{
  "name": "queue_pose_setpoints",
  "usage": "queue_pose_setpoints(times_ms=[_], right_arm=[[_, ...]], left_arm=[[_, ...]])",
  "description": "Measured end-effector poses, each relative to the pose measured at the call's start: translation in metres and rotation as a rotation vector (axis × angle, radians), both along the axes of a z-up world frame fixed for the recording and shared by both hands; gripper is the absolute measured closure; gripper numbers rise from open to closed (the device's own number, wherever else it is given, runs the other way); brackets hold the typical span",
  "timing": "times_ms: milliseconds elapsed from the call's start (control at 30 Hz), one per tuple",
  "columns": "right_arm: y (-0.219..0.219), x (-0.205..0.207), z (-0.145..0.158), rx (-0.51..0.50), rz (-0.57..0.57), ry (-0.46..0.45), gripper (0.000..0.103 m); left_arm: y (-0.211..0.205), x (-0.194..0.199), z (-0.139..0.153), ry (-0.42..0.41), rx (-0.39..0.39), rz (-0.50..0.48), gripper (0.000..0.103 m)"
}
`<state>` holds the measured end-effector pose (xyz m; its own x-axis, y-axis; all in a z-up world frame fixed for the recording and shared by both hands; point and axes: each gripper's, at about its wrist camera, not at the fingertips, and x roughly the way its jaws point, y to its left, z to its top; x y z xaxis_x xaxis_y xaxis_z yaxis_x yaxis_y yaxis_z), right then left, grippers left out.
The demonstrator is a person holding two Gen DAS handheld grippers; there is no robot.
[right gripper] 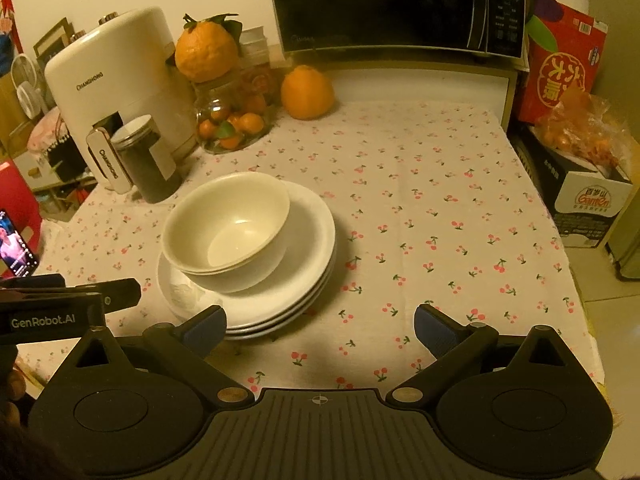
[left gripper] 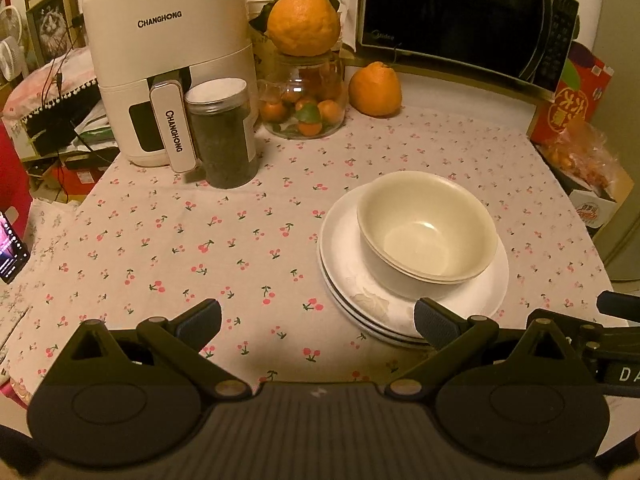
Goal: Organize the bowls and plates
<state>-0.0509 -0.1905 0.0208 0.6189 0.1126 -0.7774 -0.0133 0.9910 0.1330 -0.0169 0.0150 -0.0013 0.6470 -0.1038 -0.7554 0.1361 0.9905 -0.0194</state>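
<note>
Stack of white plates (left gripper: 352,280) (right gripper: 308,264), round, glossy, lying flat on the cherry-print tablecloth (left gripper: 180,240) (right gripper: 440,208). Nested cream bowls (left gripper: 426,226) (right gripper: 226,226), smooth, mouths up, sit on the plates, off-centre. Left gripper (left gripper: 318,324): fingers spread wide, holding nothing, right pad over the plate rim. Right gripper (right gripper: 320,326): likewise spread and bare, left pad at the plate edge. Right view alone shows a boxed water carton (right gripper: 592,208); left view alone a framed cat picture (left gripper: 50,24). Behind: air fryer (left gripper: 168,60) (right gripper: 116,92), microwave (left gripper: 460,16) (right gripper: 396,4).
</note>
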Motion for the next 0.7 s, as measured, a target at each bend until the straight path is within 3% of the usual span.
queue_pose_setpoints(times_ms=[700], right_arm=[[0.0082,-0.0021,-0.0037,-0.035,0.022,0.000,0.002]], left_arm=[[-0.0074,-0.0046,-0.0090,0.031,0.027,-0.034,0.000]])
